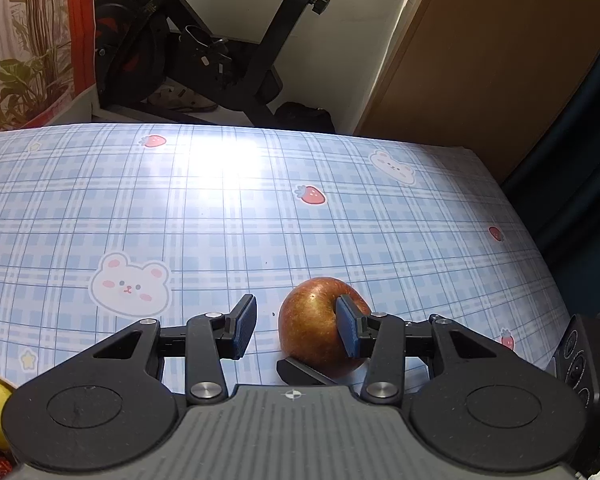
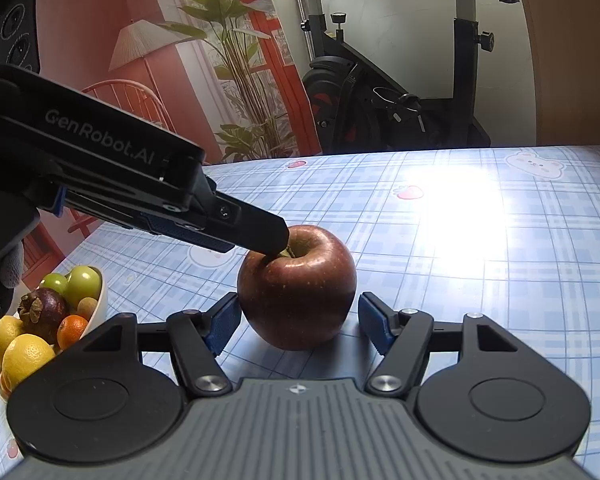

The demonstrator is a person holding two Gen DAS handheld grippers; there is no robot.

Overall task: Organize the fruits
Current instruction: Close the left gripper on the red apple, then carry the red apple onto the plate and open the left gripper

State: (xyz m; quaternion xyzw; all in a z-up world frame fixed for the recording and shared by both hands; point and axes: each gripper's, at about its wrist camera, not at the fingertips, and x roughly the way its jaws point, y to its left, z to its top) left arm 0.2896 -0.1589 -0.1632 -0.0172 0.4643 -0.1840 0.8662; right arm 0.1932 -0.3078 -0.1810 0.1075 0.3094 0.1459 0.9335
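A red apple (image 2: pixel 297 288) stands upright on the blue checked tablecloth (image 2: pixel 480 264). My right gripper (image 2: pixel 300 326) is open, its blue pads on either side of the apple, not pressing it. My left gripper (image 1: pixel 296 330) is open; its right finger (image 1: pixel 350 330) rests in the apple's (image 1: pixel 312 328) stem hollow, its left finger stands free of the apple. In the right wrist view the left gripper's finger (image 2: pixel 256 228) reaches down from the left onto the apple's top.
A white bowl (image 2: pixel 100 300) with lemons, an orange, green fruits and a mangosteen stands at the left. An exercise bike (image 2: pixel 380 92), a potted plant and a chair are beyond the table's far edge.
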